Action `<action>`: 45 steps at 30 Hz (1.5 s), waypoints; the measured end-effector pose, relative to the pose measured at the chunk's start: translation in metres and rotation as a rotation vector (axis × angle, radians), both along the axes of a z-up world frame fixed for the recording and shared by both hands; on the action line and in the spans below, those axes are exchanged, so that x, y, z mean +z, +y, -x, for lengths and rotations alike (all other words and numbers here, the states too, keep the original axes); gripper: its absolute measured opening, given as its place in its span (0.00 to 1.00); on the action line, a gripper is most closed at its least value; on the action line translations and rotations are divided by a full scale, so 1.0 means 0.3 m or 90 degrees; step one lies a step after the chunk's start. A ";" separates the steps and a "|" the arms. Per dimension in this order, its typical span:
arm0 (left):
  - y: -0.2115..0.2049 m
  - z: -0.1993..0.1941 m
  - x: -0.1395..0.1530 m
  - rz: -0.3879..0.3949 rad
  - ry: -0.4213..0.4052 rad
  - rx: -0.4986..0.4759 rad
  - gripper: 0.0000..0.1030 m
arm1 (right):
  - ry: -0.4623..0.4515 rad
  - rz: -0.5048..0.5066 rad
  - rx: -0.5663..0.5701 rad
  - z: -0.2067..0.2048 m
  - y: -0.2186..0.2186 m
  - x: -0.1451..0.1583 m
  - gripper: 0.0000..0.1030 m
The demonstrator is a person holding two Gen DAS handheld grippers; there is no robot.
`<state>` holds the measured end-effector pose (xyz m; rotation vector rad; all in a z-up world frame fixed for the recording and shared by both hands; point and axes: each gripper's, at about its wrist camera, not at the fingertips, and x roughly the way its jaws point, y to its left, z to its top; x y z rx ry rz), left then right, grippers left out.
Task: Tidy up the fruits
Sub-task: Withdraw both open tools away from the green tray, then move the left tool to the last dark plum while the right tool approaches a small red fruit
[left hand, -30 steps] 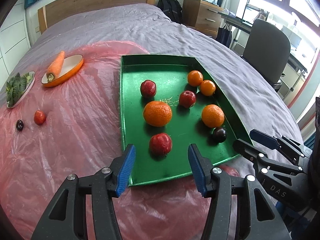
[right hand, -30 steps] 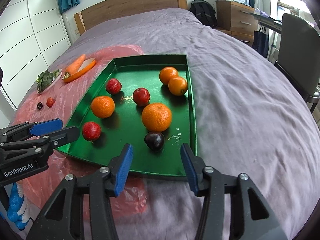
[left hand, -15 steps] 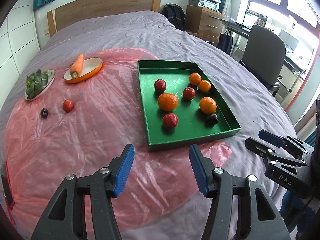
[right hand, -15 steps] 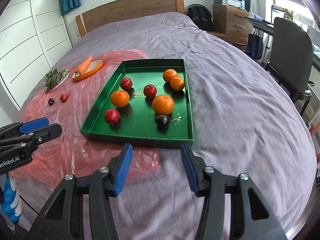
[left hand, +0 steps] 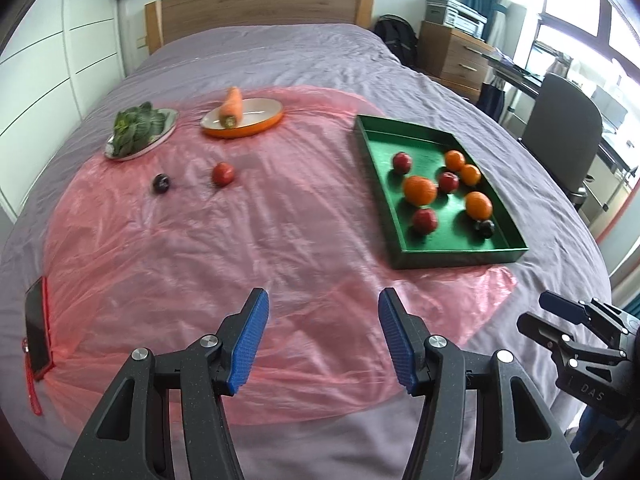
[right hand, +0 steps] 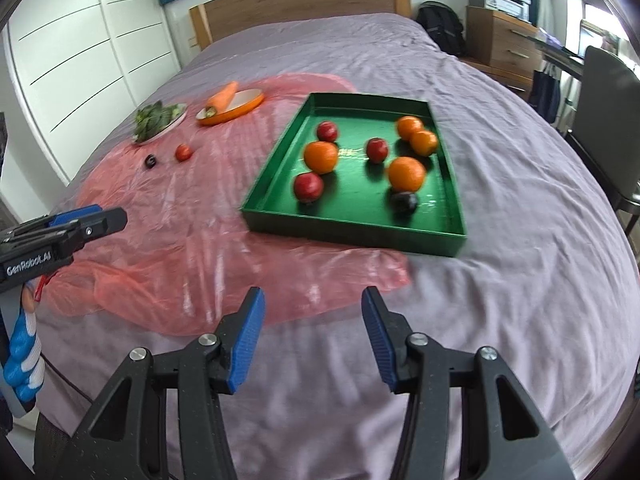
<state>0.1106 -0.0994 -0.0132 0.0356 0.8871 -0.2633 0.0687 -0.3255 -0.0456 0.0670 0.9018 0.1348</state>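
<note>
Two grippers were in view, both with jaws apart and nothing between them. Left wrist view, left to right: a dark phone [left hand: 37, 328] lay at the far left edge on the pink plastic sheet [left hand: 200, 248]. Upper left held a plate of leafy greens [left hand: 138, 130], then an orange dish [left hand: 244, 118] with a carrot [left hand: 232, 106] resting across its rim. Below these, a dark plum [left hand: 161, 183] and a small red fruit [left hand: 223, 173] sat loose on the sheet, near each other but apart. The left gripper [left hand: 322, 338] hovered at lower centre. Right of centre, the green tray [left hand: 460, 256] held four oranges, three red fruits and one dark plum. The right gripper [left hand: 560, 316] showed at lower right, beside the bed's edge. Right wrist view: right gripper [right hand: 312, 338] hung over the purple bedsheet [right hand: 500, 300].
</note>
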 end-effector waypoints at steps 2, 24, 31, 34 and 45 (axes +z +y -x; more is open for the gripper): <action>0.053 -0.005 -0.008 -0.001 0.001 0.016 0.50 | 0.005 0.000 0.016 -0.008 0.041 -0.008 0.90; 0.446 -0.187 -0.090 0.028 0.003 0.161 0.50 | 0.026 -0.009 0.196 -0.197 0.474 -0.048 0.90; 0.526 -0.335 -0.123 0.035 0.001 0.182 0.50 | 0.011 -0.010 0.237 -0.340 0.589 -0.043 0.90; 0.542 -0.417 -0.139 0.034 -0.001 0.176 0.50 | 0.005 -0.012 0.249 -0.418 0.629 -0.049 0.90; 0.587 -0.696 -0.192 0.034 -0.013 0.142 0.49 | -0.027 -0.019 0.263 -0.755 0.747 -0.094 0.90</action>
